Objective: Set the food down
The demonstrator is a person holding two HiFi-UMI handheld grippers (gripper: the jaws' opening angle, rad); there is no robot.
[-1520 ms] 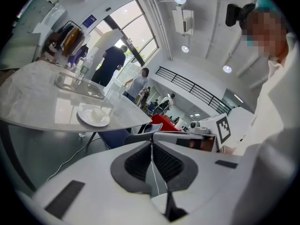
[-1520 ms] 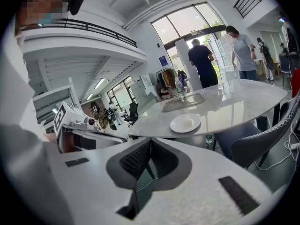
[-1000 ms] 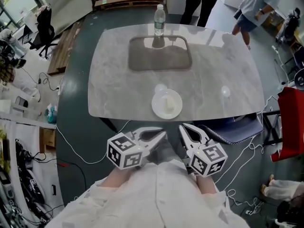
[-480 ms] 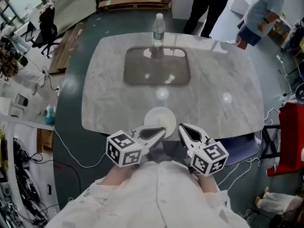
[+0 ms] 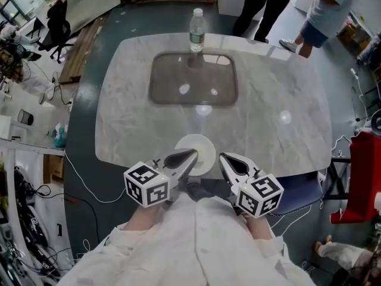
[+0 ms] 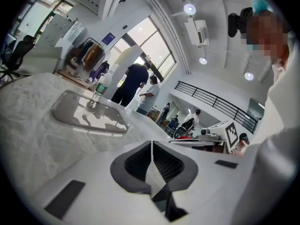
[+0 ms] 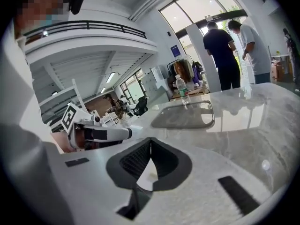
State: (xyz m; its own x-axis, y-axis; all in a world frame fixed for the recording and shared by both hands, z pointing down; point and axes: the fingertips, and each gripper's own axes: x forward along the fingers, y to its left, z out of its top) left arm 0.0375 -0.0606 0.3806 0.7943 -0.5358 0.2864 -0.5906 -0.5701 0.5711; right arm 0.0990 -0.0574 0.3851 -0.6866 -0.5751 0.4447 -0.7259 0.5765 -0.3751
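Plate [image 5: 202,146] | head view: on table [image 5: 280,88] | left gripper view: left hand-held gripper [image 6: 151,144] closed

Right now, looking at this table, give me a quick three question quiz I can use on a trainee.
1. True or false: the water bottle stands upright at the far edge of the grey tray.
2. Where is the white plate? A, in the tray; B, on the marble table, near the person's edge; C, on the floor.
3. Fill in: the jaws of the left gripper and the right gripper are both ____, with nothing between them.
Key: 1 true; 2 B; 3 shut.
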